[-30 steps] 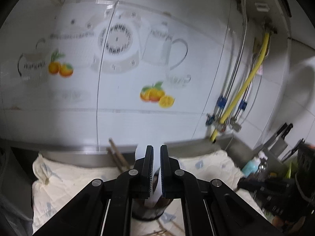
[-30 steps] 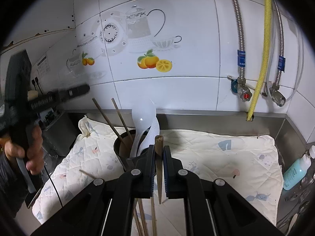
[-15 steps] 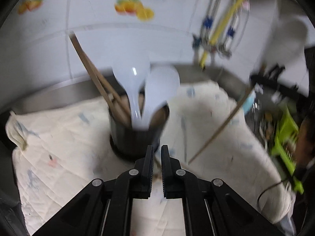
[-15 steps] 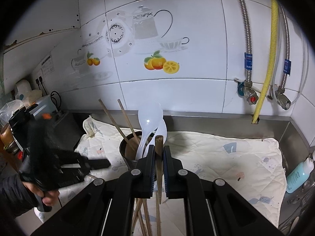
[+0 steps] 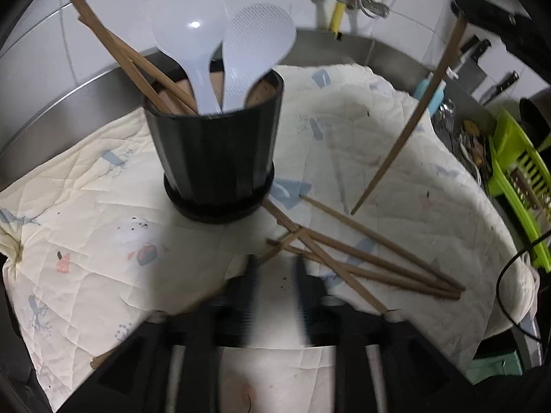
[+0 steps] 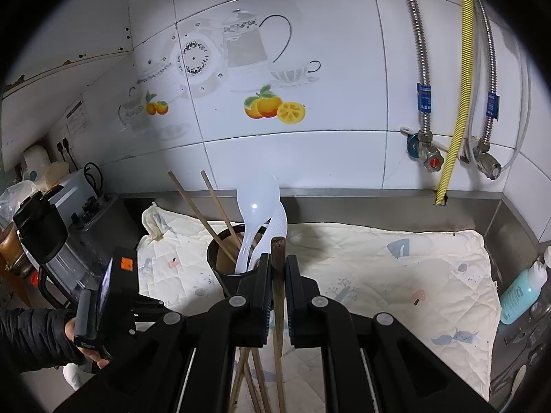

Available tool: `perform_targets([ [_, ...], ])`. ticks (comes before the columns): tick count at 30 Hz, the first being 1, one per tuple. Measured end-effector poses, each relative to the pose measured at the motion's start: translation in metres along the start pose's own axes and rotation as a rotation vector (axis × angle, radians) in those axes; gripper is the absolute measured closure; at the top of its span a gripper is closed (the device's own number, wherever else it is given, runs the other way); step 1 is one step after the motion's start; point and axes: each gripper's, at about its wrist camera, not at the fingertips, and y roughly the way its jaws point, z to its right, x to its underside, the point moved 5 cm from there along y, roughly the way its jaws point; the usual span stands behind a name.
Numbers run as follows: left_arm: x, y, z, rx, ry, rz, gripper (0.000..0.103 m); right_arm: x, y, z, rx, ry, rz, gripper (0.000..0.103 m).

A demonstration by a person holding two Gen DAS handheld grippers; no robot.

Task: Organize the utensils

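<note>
While I keep my right tongs (image 6: pixel 278 296) clenched on a single brown wooden chopstick (image 6: pixel 278 277), holding it nearly upright with its blunt end poking above the pads, my left tongs (image 5: pixel 275 296) are down low over the quilted cream cloth (image 5: pixel 103 234) that covers the steel desk (image 6: pixel 378 203). Left tongs have just been opening, and I see nothing between them: they stand released and partly apart, blurred, with only cloth showing in the gap. I judge they're spread that way to take one of the loose sticks.

Just beyond the left tips lies the scattered heap of brown wooden chopsticks (image 5: pixel 361 261), crossing one another flat on the cloth, some running off to the right. Those are what's left to gather.

Further on stands the black ribbed plastic utensil holder (image 5: pixel 217 158), upright on the cloth. Inside it lean two brown chopsticks (image 5: pixel 131 58), tilted left, beside a translucent white plastic spoon (image 5: pixel 193 34) and a white textured rice paddle (image 5: pixel 255 41), heads up. That's where the rest belongs, I reckon.

Off to the right the stick in my right tongs shows from the left camera, hanging slantwise above the cloth, tip clear of it. Behind everything, the white tiled wall (image 6: pixel 310 144).
</note>
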Motion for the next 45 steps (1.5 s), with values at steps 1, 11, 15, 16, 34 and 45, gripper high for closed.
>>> perform_targets([
  [1,0.002,0.002,0.001,0.002,0.006,0.001,0.059,0.0,0.0,0.0,0.005,0.001,0.0,0.093],
  [11,-0.005,0.018,-0.004,0.045,0.09,-0.01,0.059,0.0,0.002,0.0,0.031,0.013,-0.008,0.093],
  [15,-0.007,0.029,-0.005,0.05,0.147,-0.034,0.059,0.0,0.002,0.001,0.039,0.02,-0.011,0.093],
  [16,-0.007,0.033,-0.006,0.05,0.162,-0.044,0.059,0.0,0.002,0.001,0.041,0.023,-0.011,0.093],
  [34,-0.005,0.063,-0.004,0.014,0.347,-0.095,0.087,-0.005,0.003,-0.002,0.049,0.027,-0.014,0.093],
  [45,-0.015,0.014,-0.007,0.035,0.199,0.051,0.098,-0.014,0.0,-0.012,0.014,0.014,0.013,0.093],
])
